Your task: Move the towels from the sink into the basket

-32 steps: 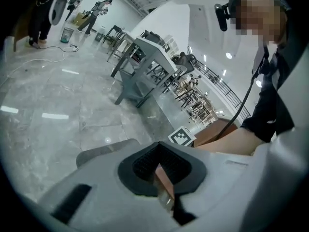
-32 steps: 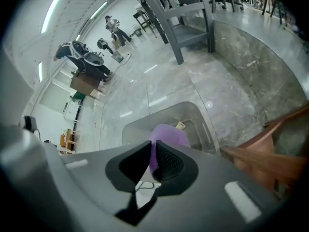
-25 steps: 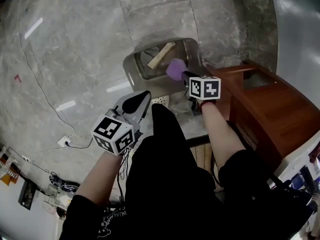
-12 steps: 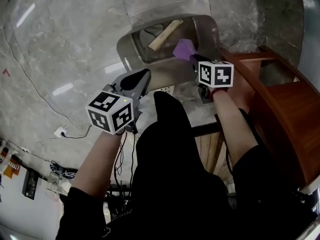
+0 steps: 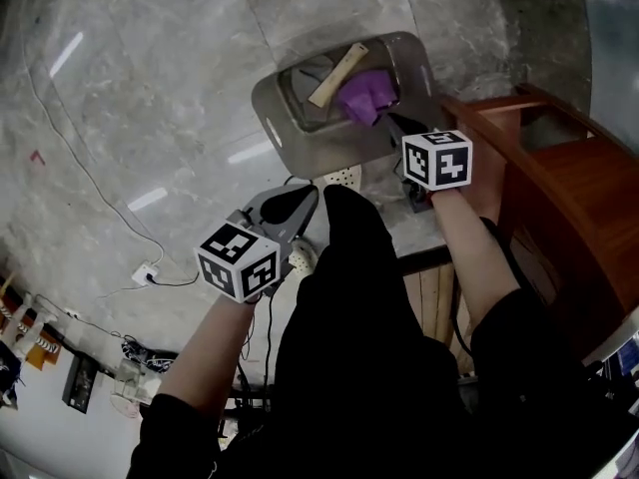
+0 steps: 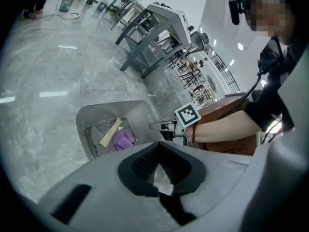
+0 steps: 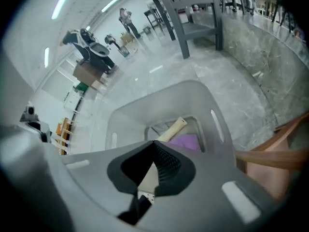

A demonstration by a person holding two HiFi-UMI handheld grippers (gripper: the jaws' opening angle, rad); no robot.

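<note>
A grey plastic basket [image 5: 268,118] stands on the marble floor. Inside it lie a purple towel [image 5: 361,96] and a rolled cream towel [image 5: 337,75]. My right gripper [image 5: 395,121] hangs just above the basket's near rim, right of the purple towel. Its jaws have just been closing and are now shut, with nothing between them. My left gripper [image 5: 304,197] is lower left, well short of the basket, shut and empty. The left gripper view shows the basket [image 6: 91,120], the purple towel [image 6: 124,139] and the right gripper [image 6: 154,126]. In the right gripper view the purple towel [image 7: 186,142] lies just beyond the shut jaws.
A brown wooden cabinet [image 5: 559,188] stands close on the right of the basket. A white power strip [image 5: 337,179] lies on the floor near the basket, and another power strip [image 5: 145,272] with a cable lies to the left. Grey metal tables [image 6: 154,23] stand farther off.
The purple towel was in my right gripper's jaws above the basket; it now lies inside the basket and the jaws are shut and empty. My left gripper has moved down.
</note>
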